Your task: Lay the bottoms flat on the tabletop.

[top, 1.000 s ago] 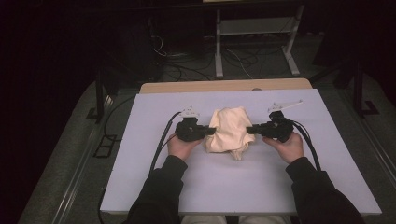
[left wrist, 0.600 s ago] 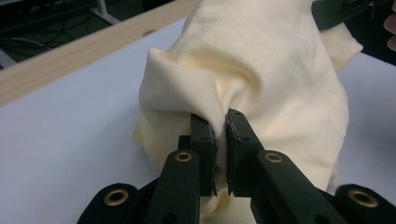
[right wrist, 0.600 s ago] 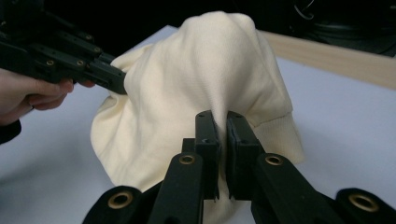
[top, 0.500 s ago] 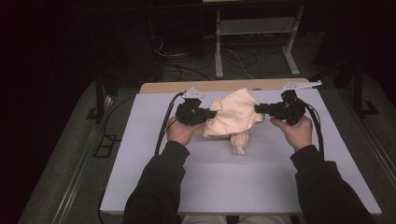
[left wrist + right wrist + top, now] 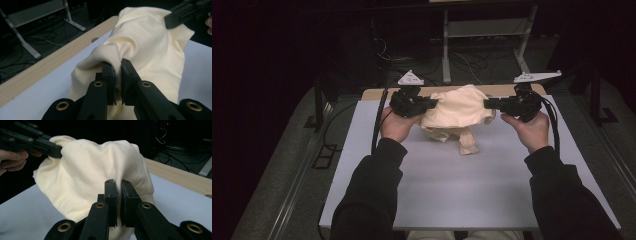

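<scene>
While hanging between both tools, the cream cloth (image 5: 455, 114) is spanning the gap above the worktop (image 5: 462, 195). The left hand-held gripper (image 5: 432, 103) is clamping its left edge. The right hand-held gripper (image 5: 486, 104) is clamping its right edge.

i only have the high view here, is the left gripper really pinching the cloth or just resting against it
Observer: Pinching. In the left gripper view, the left gripper has a fold of the cream cloth clamped between its jaws.
Operator: and the right one
Observer: Same. In the right gripper view, the right gripper has its jaws closed on a bunch of cloth.
Operator: is the cloth off the table on the far side
Observer: Partly. The left gripper view shows the cloth's upper part raised above the white table, while its lower part hangs down toward the surface.
</scene>
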Demonstrator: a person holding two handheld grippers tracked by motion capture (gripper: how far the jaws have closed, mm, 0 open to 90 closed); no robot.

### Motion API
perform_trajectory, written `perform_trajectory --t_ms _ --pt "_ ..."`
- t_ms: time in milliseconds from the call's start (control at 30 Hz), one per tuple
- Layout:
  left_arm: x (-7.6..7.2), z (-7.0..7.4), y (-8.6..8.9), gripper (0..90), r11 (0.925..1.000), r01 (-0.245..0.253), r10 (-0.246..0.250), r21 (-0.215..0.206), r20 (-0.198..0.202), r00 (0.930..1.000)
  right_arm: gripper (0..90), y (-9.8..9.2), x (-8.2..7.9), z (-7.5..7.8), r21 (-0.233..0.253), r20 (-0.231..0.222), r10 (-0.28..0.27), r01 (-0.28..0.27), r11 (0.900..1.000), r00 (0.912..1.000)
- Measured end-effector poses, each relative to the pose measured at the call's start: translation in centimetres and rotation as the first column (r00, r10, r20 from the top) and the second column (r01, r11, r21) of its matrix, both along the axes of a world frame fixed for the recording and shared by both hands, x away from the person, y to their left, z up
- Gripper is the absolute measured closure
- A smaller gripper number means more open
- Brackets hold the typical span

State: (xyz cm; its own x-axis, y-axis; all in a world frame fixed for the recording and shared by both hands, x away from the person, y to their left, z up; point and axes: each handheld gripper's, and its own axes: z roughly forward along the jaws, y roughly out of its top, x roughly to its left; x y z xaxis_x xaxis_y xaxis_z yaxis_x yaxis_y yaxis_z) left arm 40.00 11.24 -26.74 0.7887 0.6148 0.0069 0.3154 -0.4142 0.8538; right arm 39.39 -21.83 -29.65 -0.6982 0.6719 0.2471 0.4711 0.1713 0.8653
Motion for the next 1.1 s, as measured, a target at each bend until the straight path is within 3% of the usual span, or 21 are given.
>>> perform_trajectory --t_ms 133,200,233,300,433,467,533,600,700,800,933,1100 --pt "-0.4 0.4 0.3 82.1 0.9998 0.007 -0.007 -0.019 -0.001 1.0 83.7 0.4 -0.2 0.5 -0.003 0.001 0.02 -0.02 1.0 0.9998" --pt "-0.6 -1.1 0.4 82.0 0.9997 0.012 -0.013 -0.02 -0.027 0.9996 83.7 0.6 -0.5 -0.3 -0.046 -0.008 0.034 -0.034 0.998 0.9994" --pt "-0.6 -1.1 0.4 82.0 0.9997 0.012 -0.013 -0.02 -0.027 0.9996 83.7 0.6 -0.5 -0.3 -0.046 -0.008 0.034 -0.034 0.998 0.9994" --pt "-0.5 -3.1 0.2 82.0 0.9996 0.018 -0.019 -0.022 -0.068 0.9975 83.6 0.6 -0.7 -1.3 -0.088 -0.011 0.04 -0.041 0.995 0.9991" --pt "-0.1 -6.6 -0.8 82.0 0.9989 0.022 -0.028 -0.041 -0.14 0.9897 83.6 -0.2 -0.9 -4.9 -0.108 -0.087 0.029 -0.039 0.993 0.9958" --pt "-0.1 -6.6 -0.8 82.0 0.9989 0.022 -0.028 -0.041 -0.14 0.9897 83.6 -0.2 -0.9 -4.9 -0.108 -0.087 0.029 -0.039 0.993 0.9958" --pt "0.1 -7.3 -2.0 82.0 0.9983 0.042 -0.047 -0.041 -0.15 0.9875 83.4 -1.0 -1.3 -6.7 -0.13 -0.124 0.024 -0.04 0.991 0.9919" --pt "0.1 -7.3 -2.4 81.9 0.998 0.051 -0.056 -0.037 -0.152 0.9868 83.3 -1.4 -1.6 -7.4 -0.157 -0.131 0.024 -0.044 0.987 0.9911" --pt "0.1 -7.2 -3.9 81.9 0.9967 0.077 -0.08 -0.024 -0.15 0.9855 83.3 -2.1 -1.8 -8.0 -0.161 -0.147 0.018 -0.042 0.986 0.9889" --pt "0.1 -7.2 -6.1 81.9 0.9943 0.106 -0.107 -0.01 -0.152 0.9827 83.2 -3.6 -2.5 -9.2 -0.139 -0.162 -0.004 -0.019 0.99 0.9867" --pt "0.2 -7.3 -7.4 81.8 0.9927 0.12 -0.118 0.003 -0.156 0.9806 83.0 -4.8 -3.0 -10.6 -0.109 -0.18 -0.01 -0.01 0.994 0.9837" --pt "0.3 -7.2 -9.0 81.9 0.992 0.126 -0.123 0.009 -0.16 0.9794 81.0 -5.8 -3.2 -10.4 -0.076 -0.186 -0.039 0.026 0.997 0.9818"
